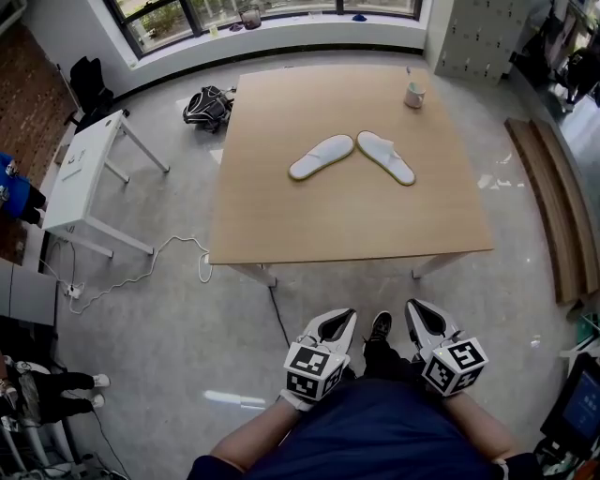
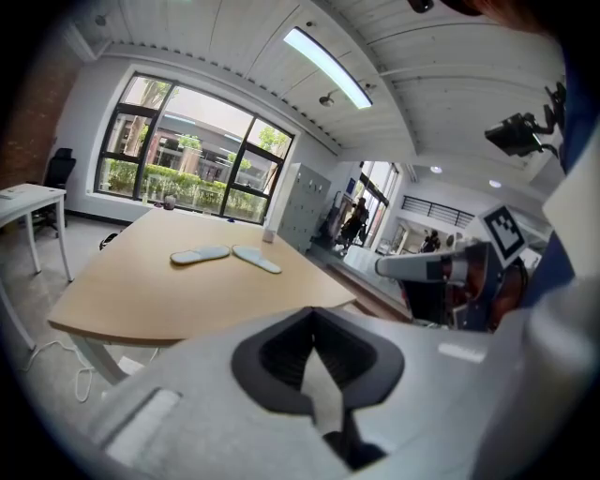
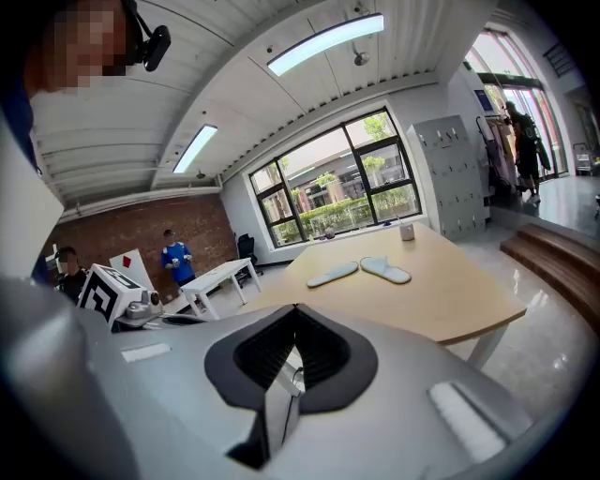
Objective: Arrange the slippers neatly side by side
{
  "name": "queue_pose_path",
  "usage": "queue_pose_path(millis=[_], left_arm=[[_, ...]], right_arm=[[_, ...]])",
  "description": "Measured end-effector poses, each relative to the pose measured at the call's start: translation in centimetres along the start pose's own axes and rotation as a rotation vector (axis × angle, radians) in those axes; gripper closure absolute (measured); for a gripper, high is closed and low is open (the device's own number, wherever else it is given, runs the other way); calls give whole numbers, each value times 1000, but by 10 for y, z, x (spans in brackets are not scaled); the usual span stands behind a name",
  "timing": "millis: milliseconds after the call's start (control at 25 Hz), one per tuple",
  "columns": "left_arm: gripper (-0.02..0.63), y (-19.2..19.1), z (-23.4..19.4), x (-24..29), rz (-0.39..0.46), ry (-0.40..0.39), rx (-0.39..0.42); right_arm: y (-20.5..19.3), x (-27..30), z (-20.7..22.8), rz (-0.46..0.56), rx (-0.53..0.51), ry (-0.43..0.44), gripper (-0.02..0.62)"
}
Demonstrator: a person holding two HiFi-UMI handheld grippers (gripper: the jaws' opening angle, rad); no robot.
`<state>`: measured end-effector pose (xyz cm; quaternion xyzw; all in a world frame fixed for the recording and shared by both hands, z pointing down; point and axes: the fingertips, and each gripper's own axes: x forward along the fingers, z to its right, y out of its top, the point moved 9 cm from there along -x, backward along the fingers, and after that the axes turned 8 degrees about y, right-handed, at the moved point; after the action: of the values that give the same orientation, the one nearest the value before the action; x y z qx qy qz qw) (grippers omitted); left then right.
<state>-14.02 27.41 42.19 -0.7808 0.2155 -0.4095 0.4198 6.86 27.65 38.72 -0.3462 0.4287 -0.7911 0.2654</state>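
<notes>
Closest in, both tools sit low in front of the person's lap, over bare floor. The left gripper [image 1: 343,319] is clenched, jaws pressed together with nothing in them. The right gripper [image 1: 418,309] matches it, jaws together and empty. The pair ride near each other, and a dark shoe [image 1: 379,326] shows on the floor between them. Both point forward and a little down at the wooden table [image 1: 281,220], whose near edge lies ahead of their tips. Out on the left gripper's side, a white cable [image 1: 141,274] snakes across the floor.

Past that edge, well beyond either set of jaws, two white slippers lie flat at mid-table. The left slipper [image 1: 322,157] is ahead of the left gripper and the right slipper [image 1: 385,157] ahead of the right one. They are not parallel. Their far ends come close together while the ends nearer the grippers splay wide apart, like a roof peak.

Farther on, beyond the right slipper, a white mug [image 1: 414,95] stands near the table's far right corner. Off the table on the left gripper's side stands a white desk [image 1: 84,173], and beyond it a dark backpack [image 1: 207,106] sits on the floor by the far left corner. On the right gripper's side, wooden planks [image 1: 553,206] lie along the floor. Windows [image 1: 187,17] close off the far wall.
</notes>
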Motion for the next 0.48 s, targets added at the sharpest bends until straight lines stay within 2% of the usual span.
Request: queue_pose_path(millis=[320, 480], left_arm=[[601, 25, -37, 27, -20, 100, 3], [601, 52, -52, 68, -12, 143, -2]], right_arm=[[23, 57, 31, 14, 18, 72, 589], [51, 97, 68, 4, -10, 128, 589]])
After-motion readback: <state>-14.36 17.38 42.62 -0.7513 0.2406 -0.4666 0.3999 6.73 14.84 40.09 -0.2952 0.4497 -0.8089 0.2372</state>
